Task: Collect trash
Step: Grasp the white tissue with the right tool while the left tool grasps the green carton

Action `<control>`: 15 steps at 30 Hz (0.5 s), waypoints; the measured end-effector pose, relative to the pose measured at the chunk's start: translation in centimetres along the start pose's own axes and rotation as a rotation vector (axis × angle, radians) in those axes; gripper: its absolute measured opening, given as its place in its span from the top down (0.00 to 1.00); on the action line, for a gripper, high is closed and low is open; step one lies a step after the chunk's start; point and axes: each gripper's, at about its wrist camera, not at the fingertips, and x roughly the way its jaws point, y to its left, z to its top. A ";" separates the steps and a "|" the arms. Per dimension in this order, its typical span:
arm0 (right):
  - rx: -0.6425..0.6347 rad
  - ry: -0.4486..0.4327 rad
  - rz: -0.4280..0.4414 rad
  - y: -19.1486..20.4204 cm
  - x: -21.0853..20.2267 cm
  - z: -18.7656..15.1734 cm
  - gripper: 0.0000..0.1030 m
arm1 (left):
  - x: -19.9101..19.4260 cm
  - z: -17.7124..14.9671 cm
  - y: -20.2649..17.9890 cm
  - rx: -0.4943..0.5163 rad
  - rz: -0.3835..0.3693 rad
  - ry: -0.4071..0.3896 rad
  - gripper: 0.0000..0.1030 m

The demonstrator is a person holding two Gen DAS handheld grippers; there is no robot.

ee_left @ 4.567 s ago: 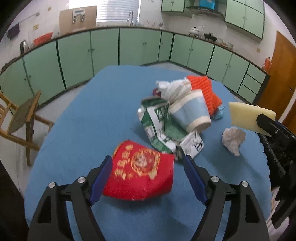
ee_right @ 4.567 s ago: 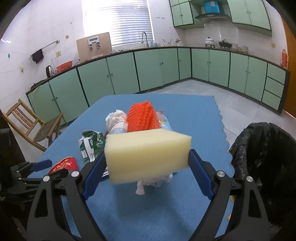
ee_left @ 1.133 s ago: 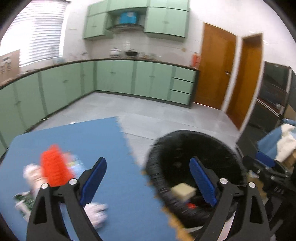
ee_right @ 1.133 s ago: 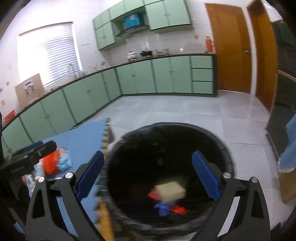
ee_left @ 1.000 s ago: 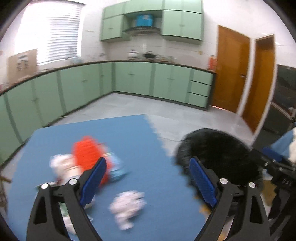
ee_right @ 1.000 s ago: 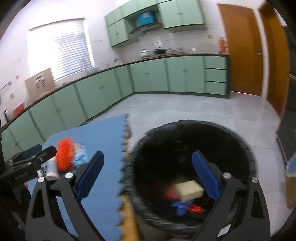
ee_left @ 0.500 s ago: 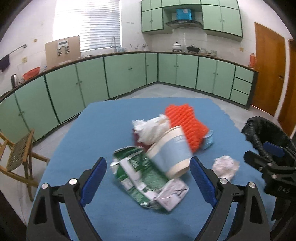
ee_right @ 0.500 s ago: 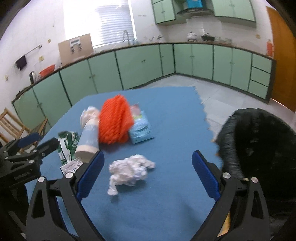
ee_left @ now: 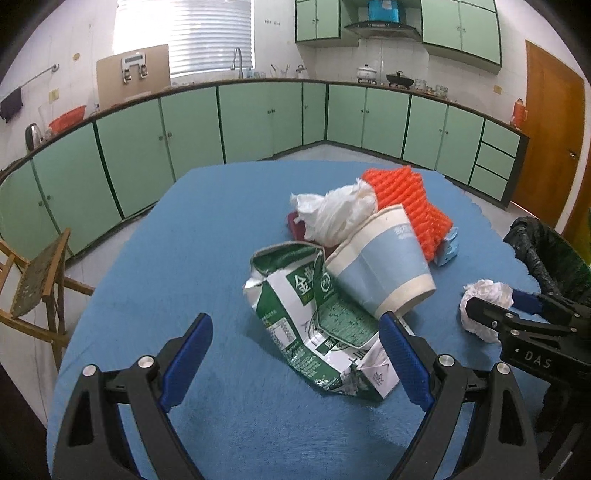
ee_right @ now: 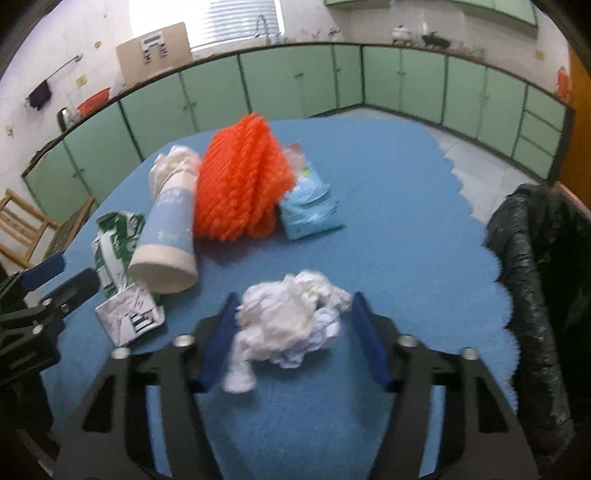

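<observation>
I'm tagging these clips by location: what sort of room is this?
Most likely a home kitchen. Green cabinets run under a long counter, a sink tap stands before the window, and pots sit beneath a range hood. The trash lies on a table with a blue cloth.

We see a table with a blue cloth (ee_left: 192, 236) filling the middle of both views. On it, near the middle, lie a squashed green and white carton (ee_left: 314, 325), a blue and cream paper cup (ee_left: 384, 266) on its side, an orange net thing (ee_right: 240, 184), a small blue packet (ee_right: 308, 206) and, lower down, a white crumpled tissue (ee_right: 291, 325).
</observation>
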 end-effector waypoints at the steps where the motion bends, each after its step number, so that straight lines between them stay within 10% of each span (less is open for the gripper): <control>1: -0.006 0.007 0.014 0.2 0.2 -0.1 0.64 | 0.2 0.0 0.0 -0.002 -0.001 0.007 0.13; 15: -0.035 -0.010 0.029 0.8 -0.7 -0.5 0.75 | 2.7 -0.6 1.7 -0.102 -0.011 0.107 0.13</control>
